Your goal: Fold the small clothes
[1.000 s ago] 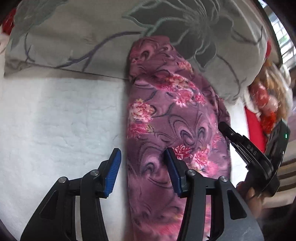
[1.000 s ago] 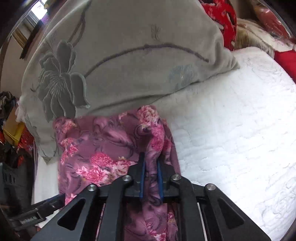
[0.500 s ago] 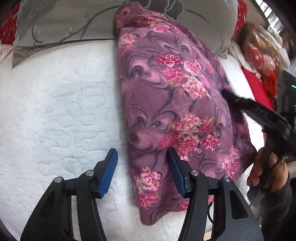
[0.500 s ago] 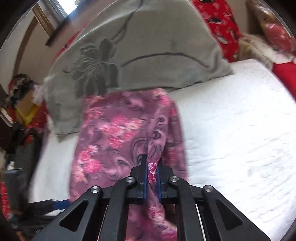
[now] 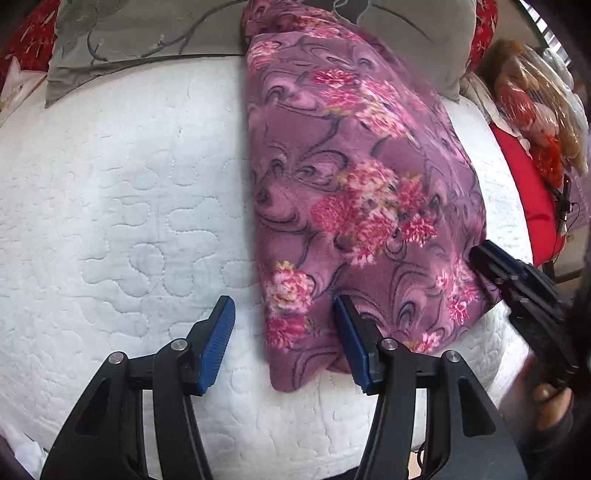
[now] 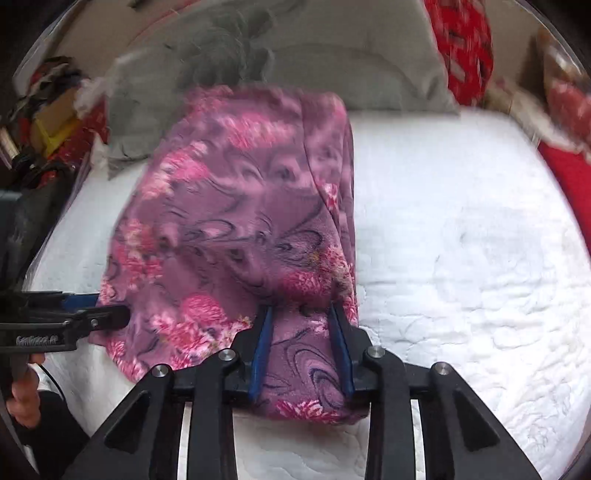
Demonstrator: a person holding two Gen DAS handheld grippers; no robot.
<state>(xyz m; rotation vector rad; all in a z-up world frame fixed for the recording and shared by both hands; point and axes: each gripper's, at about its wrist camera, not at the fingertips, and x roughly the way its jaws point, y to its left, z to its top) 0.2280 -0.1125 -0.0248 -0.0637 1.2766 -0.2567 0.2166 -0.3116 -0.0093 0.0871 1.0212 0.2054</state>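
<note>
A purple fleece garment [image 5: 354, 192] with pink flowers lies lengthwise on the white quilted bed [image 5: 122, 221], its far end against the grey pillow. My left gripper [image 5: 282, 308] is open above the garment's near left corner, one finger over the quilt and one over the cloth. In the right wrist view the garment [image 6: 240, 221] is blurred. My right gripper [image 6: 301, 309] is over its near right edge with its jaws opening. The cloth lies flat between the blue pads, which do not pinch it. Each gripper shows in the other's view: the right gripper [image 5: 484, 256] and the left gripper [image 6: 101, 306].
A grey pillow [image 5: 155, 33] with a flower print lies across the back of the bed. Red cushions [image 5: 524, 173] and bagged soft things [image 5: 532, 92] crowd the right side. Clutter [image 6: 48, 110] stands off the bed's other side. A hand [image 5: 550, 402] holds the right gripper's handle.
Both grippers drew back from the pillow and the garment now stretches out along the quilt. The right jaws, shut on a fold of it before, have parted. The left jaws stayed apart.
</note>
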